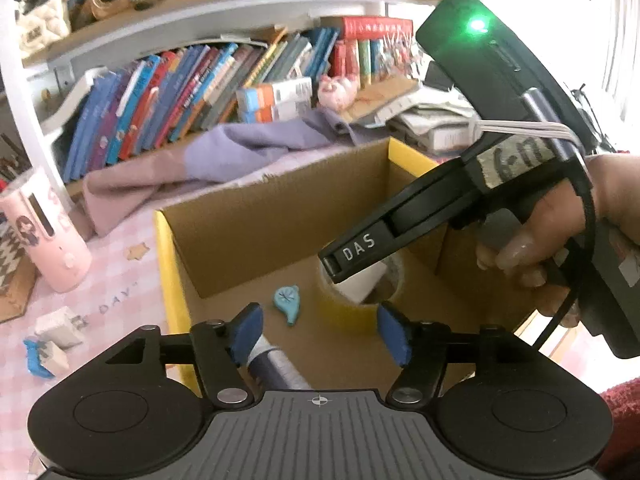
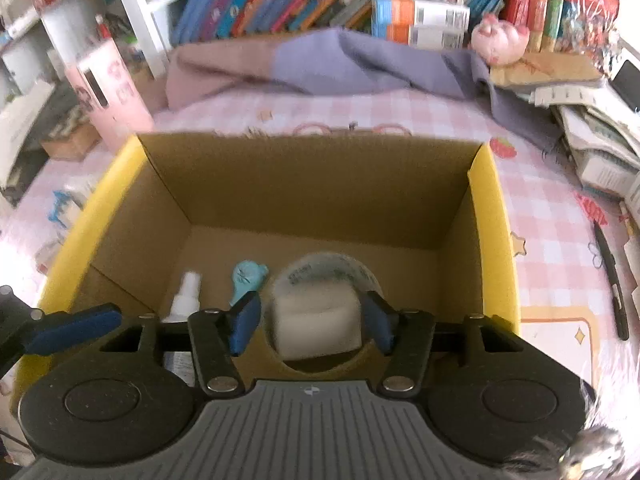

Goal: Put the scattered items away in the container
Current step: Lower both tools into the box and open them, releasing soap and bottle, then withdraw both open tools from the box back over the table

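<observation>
Crowding the cardboard box [image 2: 486,208]: pink bottle [image 2: 108,92], purple cloth [image 2: 340,64], black pen [image 2: 610,280].

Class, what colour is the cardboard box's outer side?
Yellow, on the cardboard box; clearest in the right wrist view.

Yellow-edged brown box [image 2: 490,200], pink-checked tablecloth [image 2: 552,240]
</observation>
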The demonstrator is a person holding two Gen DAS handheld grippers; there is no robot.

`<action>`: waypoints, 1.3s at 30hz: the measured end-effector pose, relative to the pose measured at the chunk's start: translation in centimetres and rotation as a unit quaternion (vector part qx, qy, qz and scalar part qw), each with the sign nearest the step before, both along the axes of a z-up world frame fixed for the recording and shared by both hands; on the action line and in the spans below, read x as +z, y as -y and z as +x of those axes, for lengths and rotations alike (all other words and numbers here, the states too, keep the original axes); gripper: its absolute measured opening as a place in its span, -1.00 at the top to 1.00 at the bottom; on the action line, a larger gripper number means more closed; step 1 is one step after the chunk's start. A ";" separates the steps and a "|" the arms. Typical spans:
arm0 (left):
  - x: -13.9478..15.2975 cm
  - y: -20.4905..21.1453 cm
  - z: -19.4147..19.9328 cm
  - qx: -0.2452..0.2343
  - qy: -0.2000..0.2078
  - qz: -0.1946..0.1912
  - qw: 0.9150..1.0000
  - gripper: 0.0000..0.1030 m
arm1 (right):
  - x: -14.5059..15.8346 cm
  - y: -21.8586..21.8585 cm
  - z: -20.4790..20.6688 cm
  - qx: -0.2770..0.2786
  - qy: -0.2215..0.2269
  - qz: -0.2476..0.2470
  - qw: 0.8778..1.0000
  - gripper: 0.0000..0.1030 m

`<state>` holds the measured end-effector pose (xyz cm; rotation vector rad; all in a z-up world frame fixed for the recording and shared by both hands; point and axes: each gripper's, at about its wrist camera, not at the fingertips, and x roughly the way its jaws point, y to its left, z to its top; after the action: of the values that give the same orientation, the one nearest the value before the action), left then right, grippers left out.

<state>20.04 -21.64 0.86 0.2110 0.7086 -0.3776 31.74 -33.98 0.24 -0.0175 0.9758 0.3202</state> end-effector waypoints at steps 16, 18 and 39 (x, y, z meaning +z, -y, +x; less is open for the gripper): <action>2.9 -4.4 -3.5 0.021 0.045 -0.043 0.998 -0.62 | 4.7 0.3 -7.1 -0.045 0.120 0.004 0.992 -0.19; 3.1 -5.0 -4.0 0.022 0.048 -0.052 0.997 -0.63 | 5.0 0.2 -8.2 -0.056 0.132 0.003 0.990 -0.19; 2.9 -11.5 -9.4 -0.008 0.050 -0.064 0.997 -0.64 | 5.4 -4.8 -17.5 -0.137 0.173 -0.021 0.975 -0.19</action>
<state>10.69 -10.09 3.78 0.1128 0.5831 -0.4233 14.20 -29.15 5.68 0.0223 0.6282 0.0378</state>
